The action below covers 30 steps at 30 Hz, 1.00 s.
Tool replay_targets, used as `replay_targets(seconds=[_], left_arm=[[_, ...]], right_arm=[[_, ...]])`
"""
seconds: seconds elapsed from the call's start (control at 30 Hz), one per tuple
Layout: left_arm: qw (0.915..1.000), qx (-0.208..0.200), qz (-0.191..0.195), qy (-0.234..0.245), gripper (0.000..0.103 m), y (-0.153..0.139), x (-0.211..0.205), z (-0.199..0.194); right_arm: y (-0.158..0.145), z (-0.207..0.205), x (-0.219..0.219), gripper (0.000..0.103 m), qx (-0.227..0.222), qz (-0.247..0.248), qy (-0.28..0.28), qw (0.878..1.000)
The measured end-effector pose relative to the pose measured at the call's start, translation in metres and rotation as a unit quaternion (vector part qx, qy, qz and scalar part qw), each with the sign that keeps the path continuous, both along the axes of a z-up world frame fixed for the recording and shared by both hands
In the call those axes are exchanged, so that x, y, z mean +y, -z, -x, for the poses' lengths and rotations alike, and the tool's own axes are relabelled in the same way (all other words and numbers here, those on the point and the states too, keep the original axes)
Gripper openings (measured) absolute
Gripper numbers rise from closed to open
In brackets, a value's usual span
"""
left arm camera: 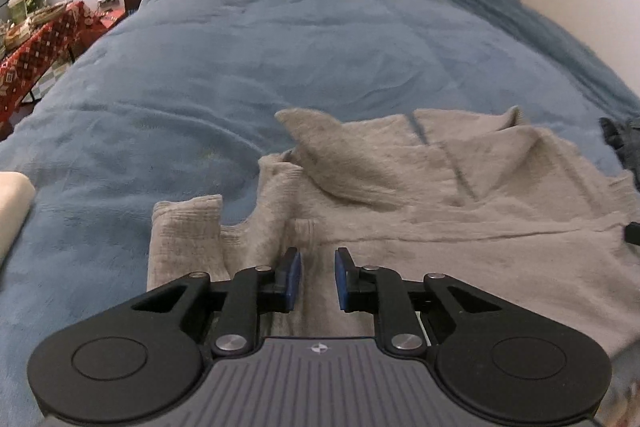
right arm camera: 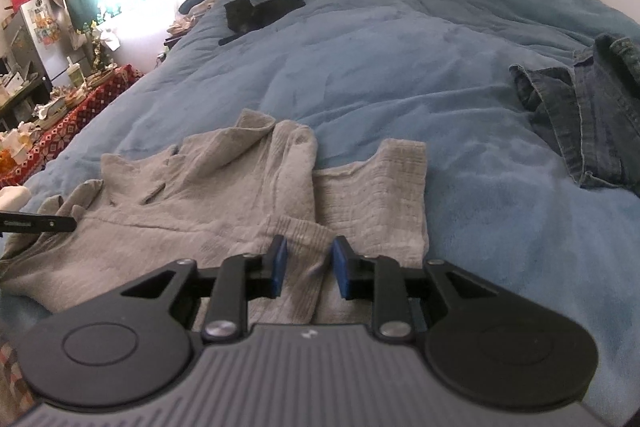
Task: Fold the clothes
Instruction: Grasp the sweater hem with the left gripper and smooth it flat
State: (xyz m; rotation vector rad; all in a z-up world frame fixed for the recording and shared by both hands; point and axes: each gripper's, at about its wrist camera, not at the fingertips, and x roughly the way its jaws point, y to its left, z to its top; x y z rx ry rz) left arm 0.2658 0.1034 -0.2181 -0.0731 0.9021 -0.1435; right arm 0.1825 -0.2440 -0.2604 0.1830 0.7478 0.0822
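A grey knitted sweater (left arm camera: 440,219) lies spread on the blue blanket (left arm camera: 280,67), its collar flaps pointing away from me. My left gripper (left arm camera: 318,267) sits low over the sweater's left part, its blue pads narrowly apart with a grey fold pinched between them. In the right wrist view the same sweater (right arm camera: 200,195) shows a folded-in sleeve. My right gripper (right arm camera: 307,259) holds the ribbed cuff (right arm camera: 306,237), which fills the gap between its pads. A black piece of the left gripper (right arm camera: 38,223) pokes in at the left edge.
Blue jeans (right arm camera: 592,115) lie crumpled on the blanket to the right. A black shape (right arm camera: 256,11) rests far up the bed. A cluttered table with a red patterned cloth (right arm camera: 80,115) stands off the bed's left side. A white wall runs along the right.
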Motion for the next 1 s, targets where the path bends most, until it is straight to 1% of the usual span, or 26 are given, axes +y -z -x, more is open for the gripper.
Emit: replay_targets(seconds=[0.07,0.17,0.23,0.3,0.37,0.5,0.57,0.67,0.73,0.83,0.9,0.97,1.0], left_arm=[[0.9999,0.007,0.004,-0.014,0.017,0.003,0.004,-0.006],[0.9997,-0.005,0.006,-0.024,0.018,0.001,0.009,-0.005],[0.9996,-0.008,0.009,-0.025,0.018,0.000,0.013,-0.003],[0.9997,0.000,0.021,-0.016,0.019,0.003,0.016,-0.003],[0.9998,0.003,0.007,-0.017,0.019,0.006,0.016,-0.004],[0.9996,-0.001,-0.004,-0.029,0.019,0.006,0.017,-0.004],[0.9996,-0.002,-0.004,-0.030,0.023,0.007,0.017,-0.002],[0.9996,0.002,-0.012,-0.025,0.024,0.009,0.016,-0.002],[0.9997,0.004,-0.006,-0.023,0.024,0.010,0.017,-0.002],[0.9997,0.009,0.014,-0.020,0.023,0.009,0.018,-0.004],[0.9995,0.012,0.026,-0.016,0.012,0.008,0.016,-0.004],[0.9998,0.007,0.018,-0.010,0.010,0.007,0.012,-0.002],[0.9999,0.004,0.013,-0.010,0.008,0.007,0.011,-0.001]], right_arm=[[0.002,-0.002,0.000,0.028,0.003,-0.002,0.001,1.000],[0.005,-0.005,0.001,0.028,0.006,-0.001,0.002,1.000],[0.007,-0.007,0.001,0.028,0.008,-0.003,0.002,1.000],[0.007,-0.008,0.001,0.028,0.008,-0.004,0.001,1.000],[0.008,-0.010,0.002,0.028,0.008,-0.004,0.000,1.000],[0.008,-0.010,0.004,0.028,0.008,-0.003,-0.001,1.000],[0.008,-0.010,0.005,0.028,0.008,-0.004,0.000,1.000],[0.009,-0.009,0.004,0.028,0.007,-0.005,0.000,1.000],[0.008,-0.008,0.003,0.028,0.007,-0.007,0.001,1.000],[0.008,-0.007,0.003,0.028,0.005,-0.007,0.003,1.000],[0.008,-0.006,0.003,0.028,0.005,-0.009,0.001,1.000],[0.007,-0.006,0.003,0.028,0.004,-0.009,-0.001,1.000],[0.007,-0.006,0.003,0.028,0.004,-0.008,-0.002,1.000]])
